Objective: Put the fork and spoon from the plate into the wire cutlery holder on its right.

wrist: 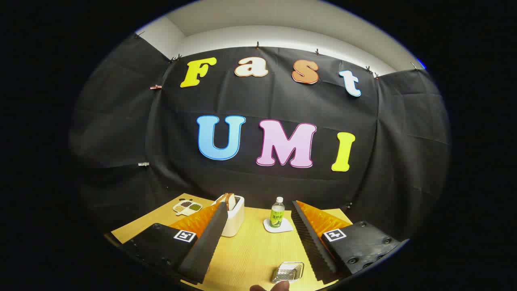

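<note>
My gripper [259, 206] is open and held high above the wooden table [250, 250], with nothing held between its fingers. Low down between the fingers, close to the right finger [311, 242], lies a small shiny metal wire holder [287, 271] on the table. A person's fingertips [270, 287] show just below the holder. Whether anything lies in it cannot be told.
A white box [234, 218] with brown pieces standing in it sits beside the left finger's tip. A small bottle [277, 212] stands on a white coaster [278, 226] beyond the fingers. A divided snack dish [187, 207] lies at the far left of the table.
</note>
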Action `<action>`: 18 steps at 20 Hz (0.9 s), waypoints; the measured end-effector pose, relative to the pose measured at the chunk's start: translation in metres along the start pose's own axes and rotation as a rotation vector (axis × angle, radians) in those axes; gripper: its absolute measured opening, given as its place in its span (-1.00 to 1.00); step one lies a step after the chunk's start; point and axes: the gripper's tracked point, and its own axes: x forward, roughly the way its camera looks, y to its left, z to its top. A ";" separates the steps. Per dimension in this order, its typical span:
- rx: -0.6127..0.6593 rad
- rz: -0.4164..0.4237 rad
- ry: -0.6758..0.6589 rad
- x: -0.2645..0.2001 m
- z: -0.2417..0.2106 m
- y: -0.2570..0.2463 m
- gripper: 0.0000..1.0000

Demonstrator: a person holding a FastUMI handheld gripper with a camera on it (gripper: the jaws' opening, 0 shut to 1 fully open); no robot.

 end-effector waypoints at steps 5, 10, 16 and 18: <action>0.002 0.002 -0.004 0.001 0.000 0.002 0.96; -0.001 0.005 -0.005 0.003 -0.001 0.004 0.96; 0.000 0.007 -0.002 0.004 -0.002 0.005 0.96; 0.000 0.016 0.005 0.005 -0.005 0.008 0.96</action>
